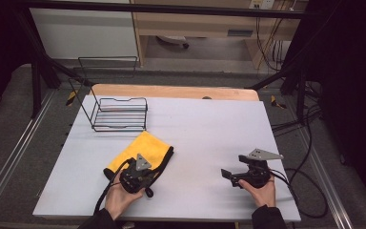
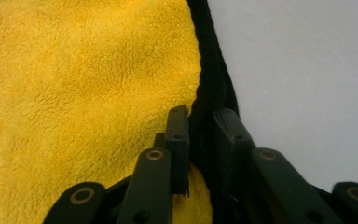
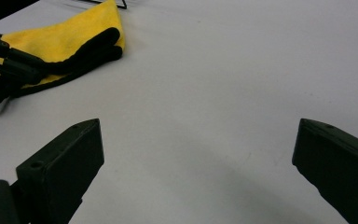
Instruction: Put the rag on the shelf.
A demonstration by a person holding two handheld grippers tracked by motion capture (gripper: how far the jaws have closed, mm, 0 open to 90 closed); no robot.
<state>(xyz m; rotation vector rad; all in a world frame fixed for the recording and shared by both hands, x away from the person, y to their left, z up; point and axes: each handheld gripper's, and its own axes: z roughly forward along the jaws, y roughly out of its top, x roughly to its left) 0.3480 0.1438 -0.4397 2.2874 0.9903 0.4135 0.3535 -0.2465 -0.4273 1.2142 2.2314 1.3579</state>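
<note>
Two grippers over the white tabletop (image 1: 205,133), and the action is on the left. The left gripper (image 1: 143,177) sits at the near right edge of the yellow cloth (image 1: 140,150), which lies flat at the tabletop's near left, just in front of the black wire rack (image 1: 119,114). From the left gripper view, its fingers (image 2: 177,135) are drawn in narrow and pinch the cloth's black border (image 2: 209,93) between them, yellow pile to one side, bare tabletop to the other. Over on the right, the right gripper (image 1: 229,175) hovers near the tabletop's front right, well apart from the cloth, pointing across toward it. Its fingers (image 3: 70,154) stand wide, nothing between them but white surface, with the cloth (image 3: 70,28) in the far corner of that view.
</note>
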